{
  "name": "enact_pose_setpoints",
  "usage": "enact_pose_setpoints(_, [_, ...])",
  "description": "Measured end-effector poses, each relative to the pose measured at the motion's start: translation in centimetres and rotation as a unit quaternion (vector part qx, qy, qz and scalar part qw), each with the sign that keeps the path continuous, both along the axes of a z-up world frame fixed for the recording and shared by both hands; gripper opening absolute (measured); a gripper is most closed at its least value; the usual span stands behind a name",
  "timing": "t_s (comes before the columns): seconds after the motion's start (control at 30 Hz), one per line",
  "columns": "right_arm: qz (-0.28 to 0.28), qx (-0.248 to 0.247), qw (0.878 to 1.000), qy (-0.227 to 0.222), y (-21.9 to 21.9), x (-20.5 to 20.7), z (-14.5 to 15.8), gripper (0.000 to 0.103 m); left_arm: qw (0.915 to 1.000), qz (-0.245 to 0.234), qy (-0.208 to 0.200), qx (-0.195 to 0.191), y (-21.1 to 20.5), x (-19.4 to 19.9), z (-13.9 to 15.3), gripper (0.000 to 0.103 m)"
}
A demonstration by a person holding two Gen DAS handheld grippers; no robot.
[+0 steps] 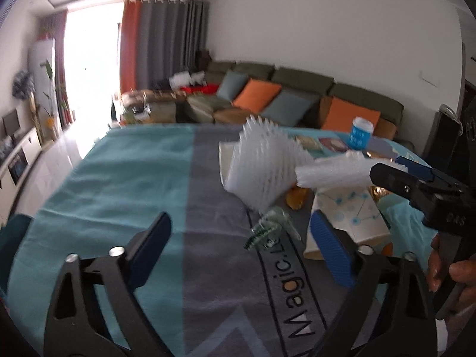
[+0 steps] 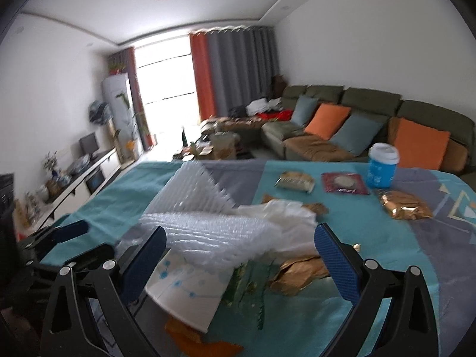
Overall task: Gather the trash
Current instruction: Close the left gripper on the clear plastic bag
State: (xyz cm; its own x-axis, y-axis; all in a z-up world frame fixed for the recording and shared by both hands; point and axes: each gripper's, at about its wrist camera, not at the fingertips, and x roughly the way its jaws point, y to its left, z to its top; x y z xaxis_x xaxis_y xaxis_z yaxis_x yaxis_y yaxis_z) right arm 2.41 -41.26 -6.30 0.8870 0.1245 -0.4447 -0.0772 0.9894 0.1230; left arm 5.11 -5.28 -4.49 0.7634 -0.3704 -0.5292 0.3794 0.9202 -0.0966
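Lying on a tabletop (image 1: 119, 178) under a teal and grey cloth is a heap of trash. In the left wrist view the left claw (image 1: 242, 251) hangs over the cloth with its jaws wide apart. A crumpled clear-and-green wrapper (image 1: 267, 229) lies on the grey stripe between them, nearer the right-hand finger, touching neither. At three o'clock from it a paper cup (image 1: 348, 217) lies on its side.

The right claw (image 2: 242, 255) also stands wide apart. A sheet of white bubble wrap (image 2: 208, 223) reaches in between its fingers, raised off the cloth; whether either pad presses it cannot be told. A gold wrapper (image 2: 297, 273) lies at five o'clock from the bubble wrap. A blue cup with a white lid (image 2: 382, 165) stands upright at two o'clock, well apart, with another gold wrapper (image 2: 404, 205) just in front of it.
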Motion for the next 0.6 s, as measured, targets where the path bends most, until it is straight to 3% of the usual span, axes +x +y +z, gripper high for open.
enact_pose_setpoints(0.23, [0.035,0.035,0.999,0.022,0.0,0.9,-0.5,0.076,0.9964,-0.032,0.067,-0.040,0.2,2.4,-1.8,0.045])
enact_pose_setpoints(0.33, [0.038,0.046,0.998,0.022,-0.3,1.1,-0.5,0.060,0.9936,-0.049,0.087,-0.053,0.0,2.9,-2.2,0.027])
enact_pose_setpoints(0.5, [0.039,0.048,0.998,0.019,-0.5,1.1,-0.2,0.036,0.9936,-0.058,0.083,-0.050,-0.2,2.8,-2.4,0.026])
enact_pose_setpoints(0.6, [0.041,0.046,0.998,0.015,-0.5,1.0,0.1,0.017,0.9939,-0.060,0.076,-0.054,0.2,2.1,-1.7,0.025])
